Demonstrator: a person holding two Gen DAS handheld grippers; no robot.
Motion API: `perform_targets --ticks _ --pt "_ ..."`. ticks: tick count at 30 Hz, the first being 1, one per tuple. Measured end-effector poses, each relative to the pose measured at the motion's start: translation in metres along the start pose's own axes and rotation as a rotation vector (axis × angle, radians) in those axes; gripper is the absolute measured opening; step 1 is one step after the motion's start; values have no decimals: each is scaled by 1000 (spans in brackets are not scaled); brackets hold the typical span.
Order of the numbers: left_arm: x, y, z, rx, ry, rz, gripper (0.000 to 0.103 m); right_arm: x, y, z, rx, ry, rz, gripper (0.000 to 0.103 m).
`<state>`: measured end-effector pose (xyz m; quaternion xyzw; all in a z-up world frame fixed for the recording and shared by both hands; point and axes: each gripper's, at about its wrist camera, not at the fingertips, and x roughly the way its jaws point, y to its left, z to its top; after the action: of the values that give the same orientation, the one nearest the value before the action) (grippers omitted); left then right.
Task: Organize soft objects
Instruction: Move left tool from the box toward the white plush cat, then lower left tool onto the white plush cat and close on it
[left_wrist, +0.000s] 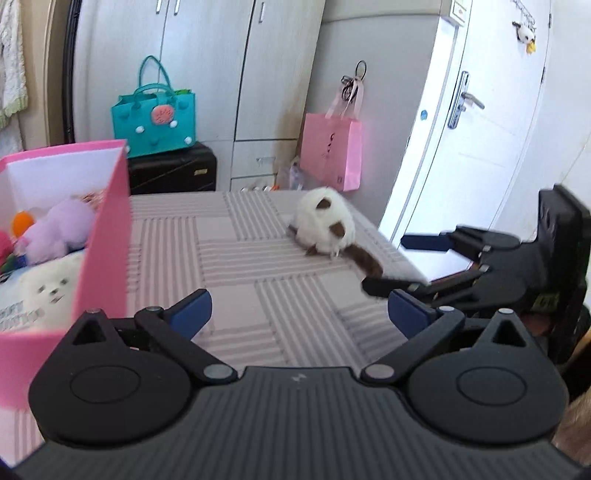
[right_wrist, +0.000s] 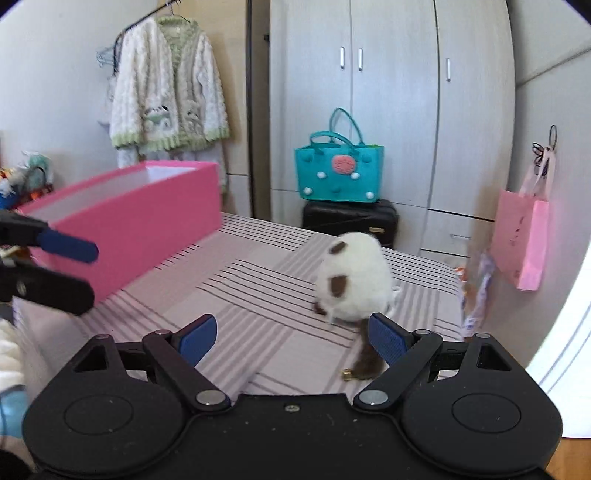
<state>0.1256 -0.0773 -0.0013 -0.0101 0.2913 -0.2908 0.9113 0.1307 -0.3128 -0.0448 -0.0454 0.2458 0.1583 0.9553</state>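
A white plush cat with brown ears and a brown tail (left_wrist: 327, 225) lies on the striped bed (left_wrist: 236, 266), toward its far right side. In the right wrist view the cat (right_wrist: 354, 280) is just ahead of my right gripper (right_wrist: 291, 339), which is open and empty, its right finger next to the tail. My left gripper (left_wrist: 299, 312) is open and empty over the bed. A pink box (left_wrist: 107, 236) at the left holds a purple plush (left_wrist: 59, 229), a white plush (left_wrist: 48, 291) and other soft toys. The box also shows in the right wrist view (right_wrist: 140, 218).
A teal tote bag (left_wrist: 153, 118) sits on a black suitcase (left_wrist: 173, 170) beyond the bed by grey wardrobes. A pink paper bag (left_wrist: 330, 147) hangs on the wall. A white door (left_wrist: 472, 110) stands at the right. A fluffy cardigan (right_wrist: 166, 92) hangs at the left.
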Motion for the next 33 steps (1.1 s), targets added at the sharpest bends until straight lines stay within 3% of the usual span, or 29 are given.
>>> perform_targets --ticks 5,9,16,21,33 --pt "30 -13 13 27 -14 -16 103 15 -15 0 -11 20 -29 92" --pt "52 -16 25 -9 -29 -55 103 24 -20 2 -57 28 -20 91" --pt "84 -27 38 2 -41 -50 103 42 -32 7 -129 19 -33 91" --pt "102 -38 46 58 -78 19 102 58 -40 11 -170 9 -46 91" --pt "152 -27 62 -77 28 3 100 88 -61 12 -142 53 42 90"
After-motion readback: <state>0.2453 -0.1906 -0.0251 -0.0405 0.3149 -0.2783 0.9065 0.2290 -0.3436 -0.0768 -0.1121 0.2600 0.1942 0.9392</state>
